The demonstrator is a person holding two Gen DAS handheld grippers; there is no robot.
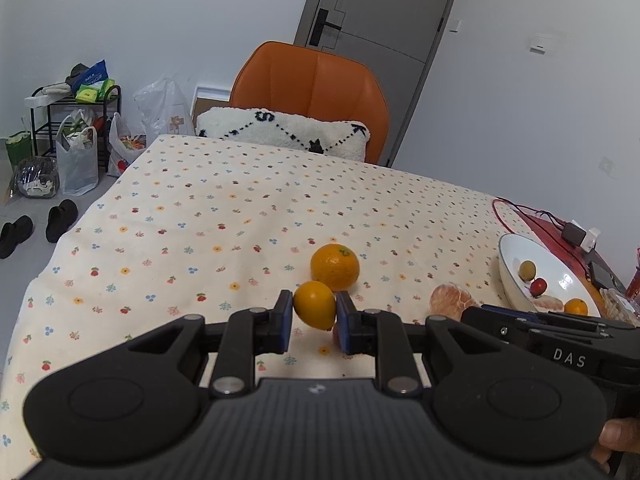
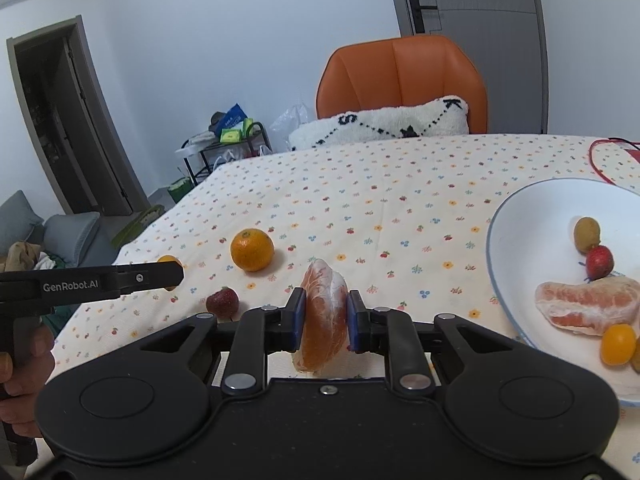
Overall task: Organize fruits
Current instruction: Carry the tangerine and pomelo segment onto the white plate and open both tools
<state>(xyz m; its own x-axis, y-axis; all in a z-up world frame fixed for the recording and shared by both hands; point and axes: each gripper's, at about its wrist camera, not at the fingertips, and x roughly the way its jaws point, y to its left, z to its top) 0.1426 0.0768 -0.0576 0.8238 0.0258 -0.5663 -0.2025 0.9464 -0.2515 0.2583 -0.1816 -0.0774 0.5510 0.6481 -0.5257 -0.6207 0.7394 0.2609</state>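
Observation:
In the left wrist view my left gripper (image 1: pixel 314 314) is shut on a small yellow-orange citrus (image 1: pixel 314 305), held just above the flowered tablecloth. Right behind it sits a bigger orange (image 1: pixel 335 267). A strawberry (image 2: pixel 222 301) lies under that gripper. My right gripper (image 2: pixel 324 316) is shut on a peeled grapefruit piece (image 2: pixel 323 312), to the left of a white bowl (image 2: pixel 496 240). The bowl holds a greenish fruit (image 2: pixel 587 234), a strawberry (image 2: pixel 599 262), a peeled segment (image 2: pixel 588 306) and a small orange fruit (image 2: pixel 618 344).
An orange chair (image 1: pixel 312 80) with a white cushion (image 1: pixel 280 130) stands at the table's far edge. A red cable and a charger (image 1: pixel 576 234) lie behind the bowl. The left table edge drops to a floor with bags, shoes and a shelf (image 1: pixel 76 128).

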